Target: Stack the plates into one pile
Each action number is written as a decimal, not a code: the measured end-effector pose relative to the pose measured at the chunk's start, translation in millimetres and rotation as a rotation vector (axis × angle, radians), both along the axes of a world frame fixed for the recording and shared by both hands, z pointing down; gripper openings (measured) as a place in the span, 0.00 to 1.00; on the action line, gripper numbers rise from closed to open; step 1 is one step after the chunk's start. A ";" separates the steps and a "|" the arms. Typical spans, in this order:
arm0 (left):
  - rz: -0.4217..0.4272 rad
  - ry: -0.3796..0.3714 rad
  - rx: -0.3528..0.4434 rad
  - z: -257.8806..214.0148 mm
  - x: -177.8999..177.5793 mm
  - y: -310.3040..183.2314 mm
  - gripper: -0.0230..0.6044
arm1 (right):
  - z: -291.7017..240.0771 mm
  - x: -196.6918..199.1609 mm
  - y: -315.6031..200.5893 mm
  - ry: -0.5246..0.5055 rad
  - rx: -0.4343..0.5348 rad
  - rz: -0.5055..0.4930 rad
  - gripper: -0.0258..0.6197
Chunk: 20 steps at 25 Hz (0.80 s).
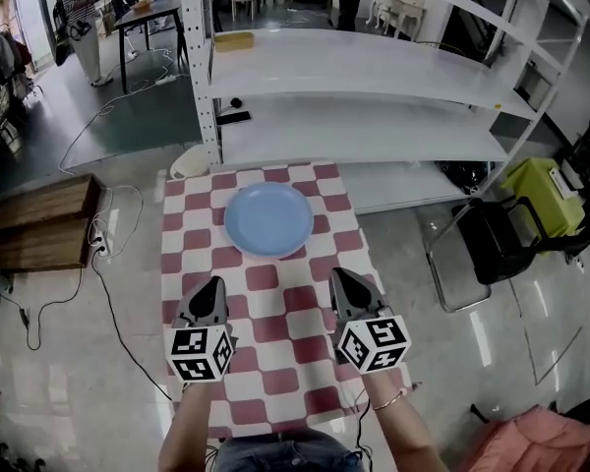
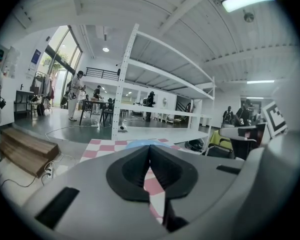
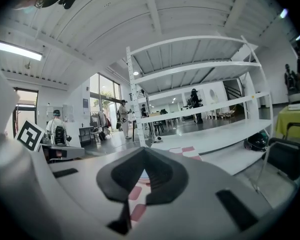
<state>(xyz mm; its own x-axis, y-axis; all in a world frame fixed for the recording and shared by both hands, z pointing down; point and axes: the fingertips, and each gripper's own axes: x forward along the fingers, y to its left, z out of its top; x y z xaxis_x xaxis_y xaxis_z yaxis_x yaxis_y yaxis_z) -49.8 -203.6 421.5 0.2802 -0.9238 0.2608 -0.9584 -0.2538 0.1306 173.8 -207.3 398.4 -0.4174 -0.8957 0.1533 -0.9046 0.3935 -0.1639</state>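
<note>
Blue, round, glossy: plate pile (image 1: 268, 218), one disc as seen from the head view, resting flat on the red-and-white checked table (image 1: 275, 308) toward its far end, just short of the white shelving unit (image 1: 374, 96). Whether the disc is a single plate or several nested together cannot be told from above; no other plate lies apart on the cloth. Left gripper (image 1: 214, 285): jaws pressed tip to tip, nothing between them, held above the near half of the table. Right gripper (image 1: 340, 277): likewise closed and empty, level with its partner, the two well apart. Bearing: the plate lies straight ahead of both tools, on the midline between them, apart from each and touched by neither; each gripper view shows a sliver of blue just beyond its own closed tips. Being round, the item offers no long axis; either rim side serves. Distance is about even, so neither hand has a clear advantage. Judgement: with nothing loose to add, the stacking looks complete or nearly so.
</note>
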 end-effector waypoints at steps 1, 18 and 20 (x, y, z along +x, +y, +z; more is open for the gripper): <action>-0.003 0.002 0.003 -1.8 -1.5 2.5 0.06 | -1.2 0.9 2.3 0.002 0.001 0.000 0.06; -0.006 0.003 0.031 -17.1 -2.8 30.7 0.06 | -16.0 -0.2 31.6 -0.008 0.042 -0.012 0.05; -0.006 0.003 0.034 -18.5 -2.4 34.9 0.06 | -18.5 -0.9 35.6 -0.008 0.050 -0.016 0.05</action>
<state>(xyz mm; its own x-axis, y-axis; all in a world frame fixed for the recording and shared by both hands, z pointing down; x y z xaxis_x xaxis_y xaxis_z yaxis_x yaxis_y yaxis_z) -52.2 -168.7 403.0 0.2751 -0.9340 0.2281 -0.9596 -0.2522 0.1249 172.9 -171.7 379.9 -0.4325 -0.8956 0.1046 -0.8969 0.4155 -0.1512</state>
